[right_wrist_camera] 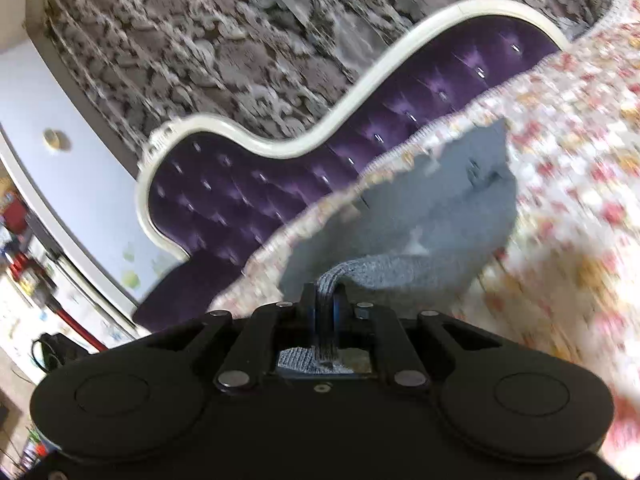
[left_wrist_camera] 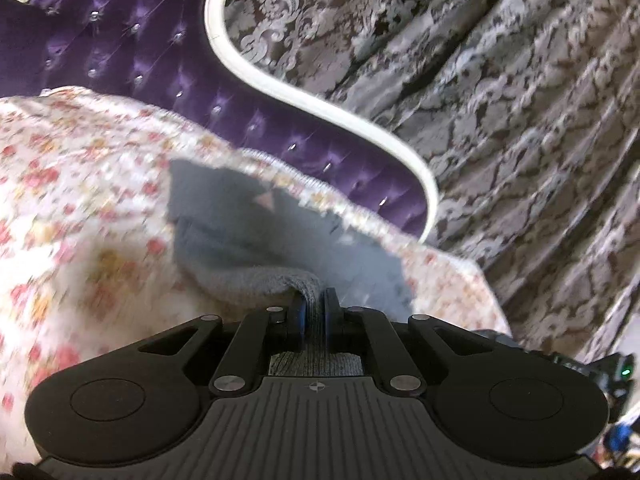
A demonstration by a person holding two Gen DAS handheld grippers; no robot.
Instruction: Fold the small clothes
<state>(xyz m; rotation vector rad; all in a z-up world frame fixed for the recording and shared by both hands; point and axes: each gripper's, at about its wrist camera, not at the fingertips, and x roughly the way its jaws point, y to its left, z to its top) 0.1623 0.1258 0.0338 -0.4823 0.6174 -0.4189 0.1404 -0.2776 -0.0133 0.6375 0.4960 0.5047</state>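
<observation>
In the left wrist view, a floral bedspread (left_wrist_camera: 80, 200) is spread to the left of the jaws and ahead of them, blurred by motion. Straight ahead of the jaws a grey knitted garment (left_wrist_camera: 248, 240) is laid on that bedspread, with a small pink triangle on its upper part. Its near edge is gathered into a ridge that runs into the left gripper (left_wrist_camera: 314, 304), whose jaws are drawn narrow with a pinch of the grey knit clamped between the blue pads. More of the knit is seen behind the pads, inside the gripper frame. Beyond the garment a purple tufted headboard (left_wrist_camera: 132, 52) with a white frame is seen, and to the right of the jaws a grey damask curtain (left_wrist_camera: 500, 100) hangs.

In the right wrist view, a pale wall (right_wrist_camera: 60, 184) and blurred clutter are seen far left of the jaws. The same headboard (right_wrist_camera: 260, 184) is seen ahead and to the left, with the curtain (right_wrist_camera: 220, 40) above it. The right gripper (right_wrist_camera: 325, 304) has its jaws narrow too, closed on a bunched edge of the grey garment (right_wrist_camera: 440, 216), which extends ahead and to the right of the jaws. The bedspread (right_wrist_camera: 580, 200) fills the right side.
</observation>
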